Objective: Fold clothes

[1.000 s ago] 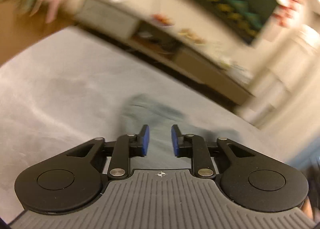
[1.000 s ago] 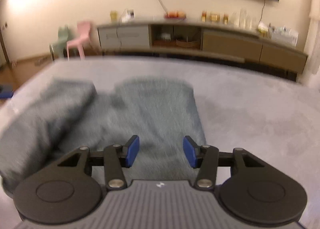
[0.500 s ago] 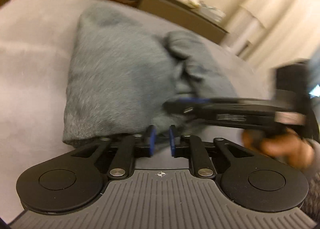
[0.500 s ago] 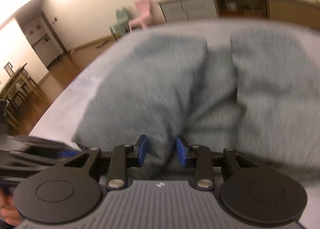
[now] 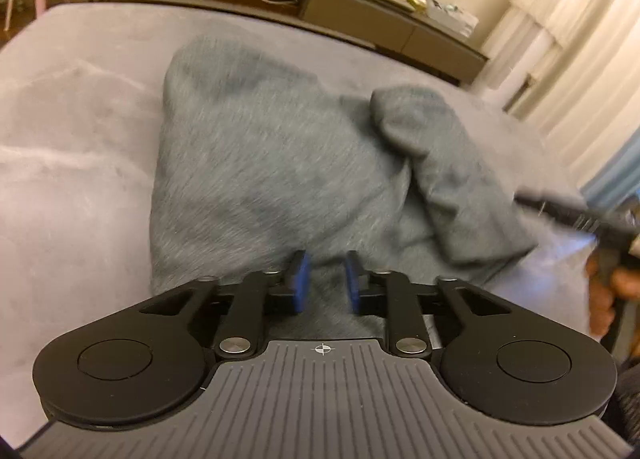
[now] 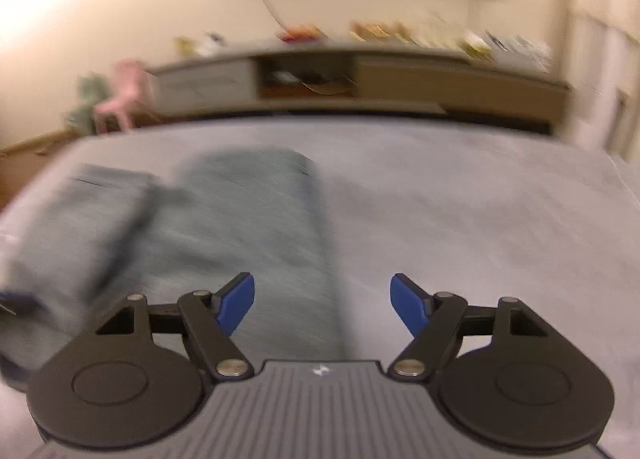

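Grey garment (image 5: 256, 163), bunched on the grey bed (image 5: 72, 163), is released since half a second ago: left gripper (image 5: 323, 283) fingers are opening narrowly over cloth, right gripper (image 6: 322, 301) fingers opening wide, empty; fold judged unfinished.

The right wrist view is smeared throughout: the garment (image 6: 240, 227) is streaked, its folds unreadable, and its left part runs off the edge at nine o'clock. Items on the sideboard (image 6: 360, 75) are shapeless. In the left wrist view, at three o'clock, the right gripper (image 5: 580, 215) and hand (image 5: 604, 291) are blurred and cut off.
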Tool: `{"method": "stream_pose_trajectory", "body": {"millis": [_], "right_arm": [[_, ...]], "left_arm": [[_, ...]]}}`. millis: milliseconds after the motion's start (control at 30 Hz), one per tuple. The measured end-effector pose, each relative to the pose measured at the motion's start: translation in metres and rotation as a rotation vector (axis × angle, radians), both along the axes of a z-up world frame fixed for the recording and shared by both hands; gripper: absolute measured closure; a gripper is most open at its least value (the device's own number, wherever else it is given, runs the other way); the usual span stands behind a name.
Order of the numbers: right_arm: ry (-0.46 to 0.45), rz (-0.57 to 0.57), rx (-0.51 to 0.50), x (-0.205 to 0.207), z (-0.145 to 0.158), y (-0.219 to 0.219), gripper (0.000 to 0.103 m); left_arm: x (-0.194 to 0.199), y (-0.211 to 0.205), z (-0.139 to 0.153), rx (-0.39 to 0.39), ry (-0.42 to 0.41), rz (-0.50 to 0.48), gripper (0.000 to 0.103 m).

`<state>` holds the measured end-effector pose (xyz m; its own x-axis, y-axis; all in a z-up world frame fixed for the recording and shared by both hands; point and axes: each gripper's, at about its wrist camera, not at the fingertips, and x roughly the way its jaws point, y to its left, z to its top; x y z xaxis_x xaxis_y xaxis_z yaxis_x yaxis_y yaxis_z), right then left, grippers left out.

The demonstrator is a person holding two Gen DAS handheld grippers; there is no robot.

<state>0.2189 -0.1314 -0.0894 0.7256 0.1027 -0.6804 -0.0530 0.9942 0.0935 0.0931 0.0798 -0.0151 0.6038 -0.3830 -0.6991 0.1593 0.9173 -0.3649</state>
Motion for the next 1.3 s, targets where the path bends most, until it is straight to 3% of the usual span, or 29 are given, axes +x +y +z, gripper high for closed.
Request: {"method": "stream_pose_trajectory", "body": {"millis": [67,100,133,167,233,333,467,533,567,600,700,800,833,867,900,967,1033,1100,1167,1200,1267,1300], "right_arm": [[0.074,0.002,0.082,0.003,-0.017,-0.013,0.029],[0.093,0.02,0.119,0.002,-0.022,-0.015,0.036],[0.112,0.038,0.157,0.001,-0.027,-0.016,0.074],[0.105,0.061,0.174,0.0,-0.028,-0.013,0.088],[0.048,0.076,0.12,-0.009,-0.02,0.004,0.093],[-0.081,0.129,0.008,-0.028,0.001,0.031,0.093],[-0.231,0.23,-0.156,-0.058,0.019,0.066,0.094],[-0.257,0.267,-0.177,-0.064,0.02,0.078,0.094],[-0.271,0.283,-0.182,-0.069,0.021,0.083,0.094],[-0.279,0.29,-0.179,-0.071,0.021,0.086,0.094],[-0.321,0.331,-0.133,-0.076,0.026,0.09,0.095],[-0.411,0.412,-0.013,-0.103,0.044,0.083,0.087],[-0.446,0.435,0.031,-0.113,0.051,0.081,0.066],[-0.481,0.459,0.076,-0.123,0.058,0.079,0.035],[-0.482,0.49,0.098,-0.129,0.06,0.08,0.029],[-0.443,0.561,0.136,-0.133,0.057,0.087,0.031],[-0.353,0.626,0.162,-0.128,0.041,0.1,0.033],[-0.254,0.662,0.141,-0.121,0.016,0.118,0.037],[-0.193,0.673,0.079,-0.114,-0.003,0.129,0.045],[-0.176,0.669,0.034,-0.109,-0.009,0.132,0.047],[-0.145,0.601,-0.046,-0.094,-0.015,0.126,0.061],[-0.132,0.537,-0.079,-0.084,-0.014,0.117,0.058]], "left_arm": [[-0.001,-0.013,0.024,0.002,-0.067,-0.016,0.054],[0.0,-0.022,0.036,0.0,-0.098,-0.032,0.051],[0.004,-0.033,0.045,-0.013,-0.116,-0.057,0.048],[0.012,-0.047,0.052,-0.029,-0.119,-0.09,0.043],[0.035,-0.08,0.061,-0.052,-0.105,-0.166,0.037],[0.076,-0.133,0.063,-0.02,-0.051,-0.267,0.033],[0.12,-0.184,0.042,0.061,0.085,-0.366,0.033],[0.131,-0.193,0.024,0.115,0.146,-0.389,0.046],[0.132,-0.193,0.017,0.152,0.154,-0.391,0.075],[0.13,-0.191,0.013,0.178,0.146,-0.393,0.09],[0.108,-0.172,0.022,0.195,0.039,-0.384,0.095],[0.075,-0.104,0.057,0.036,-0.066,-0.271,0.095],[0.063,-0.068,0.065,-0.029,-0.099,-0.216,0.095],[0.051,-0.033,0.068,-0.085,-0.118,-0.159,0.095],[0.041,0.001,0.062,-0.125,-0.107,-0.1,0.095],[0.028,0.06,0.03,-0.167,-0.031,0.034,0.091],[0.017,0.089,0.001,-0.183,0.002,0.109,0.082],[0.004,0.102,-0.016,-0.245,-0.024,0.144,0.068],[-0.008,0.11,-0.032,-0.298,-0.042,0.177,0.061],[-0.009,0.105,-0.039,-0.307,-0.032,0.188,0.061],[-0.012,0.092,-0.049,-0.327,-0.016,0.202,0.061],[-0.016,0.082,-0.049,-0.338,-0.016,0.193,0.061]]}}
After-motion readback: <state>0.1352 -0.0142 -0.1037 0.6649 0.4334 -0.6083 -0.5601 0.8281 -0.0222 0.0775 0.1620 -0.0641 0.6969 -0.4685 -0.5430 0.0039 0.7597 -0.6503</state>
